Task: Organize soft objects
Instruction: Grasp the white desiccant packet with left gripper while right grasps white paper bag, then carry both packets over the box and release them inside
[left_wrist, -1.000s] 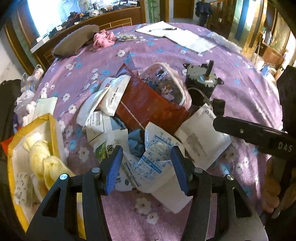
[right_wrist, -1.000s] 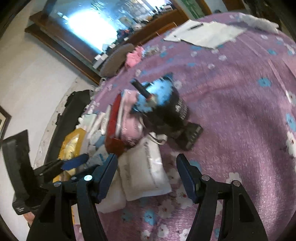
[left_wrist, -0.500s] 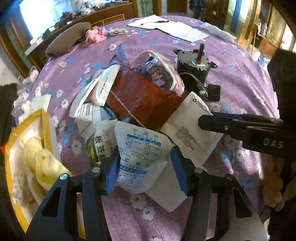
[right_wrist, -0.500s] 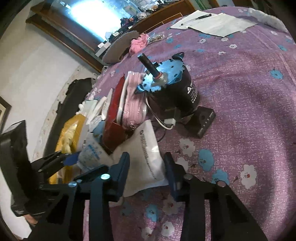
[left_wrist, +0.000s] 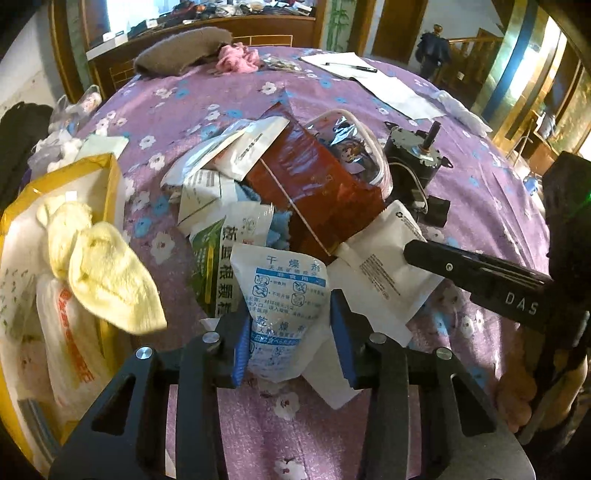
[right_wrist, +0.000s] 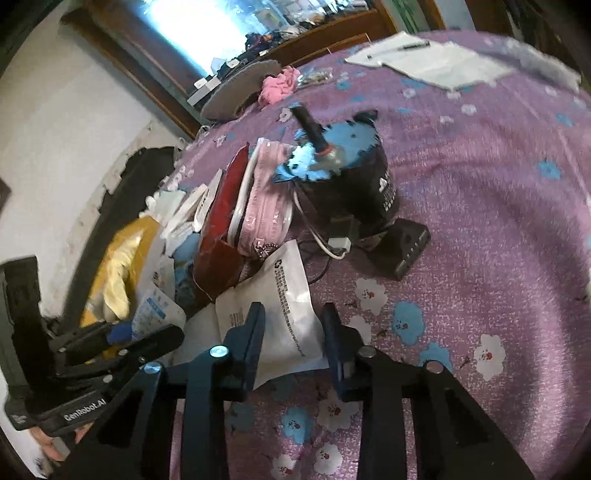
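Two grippers closing w/ packets btwn jaws: left gripper (left_wrist: 290, 341) pinching desiccant sachet (left_wrist: 286, 299), right gripper (right_wrist: 293, 343) squeezing white pouch (right_wrist: 284, 314). Yellow box (left_wrist: 110, 173) waiting at 9 o'clock on counter (left_wrist: 480, 192), prob. drop spot.

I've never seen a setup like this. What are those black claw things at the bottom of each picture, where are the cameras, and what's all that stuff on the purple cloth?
No robot here: a person holds a hand-held claw in each hand, each with a camera looking along its two fingers.

The left gripper has just been closing and now pinches a white packet with blue print. The right gripper has also just been closing, around a plain white pouch.

On the flowered purple tablecloth lies a heap: a dark red pouch, more paper packets, a small motor with wires. At left a yellow box holds pale yellow socks.
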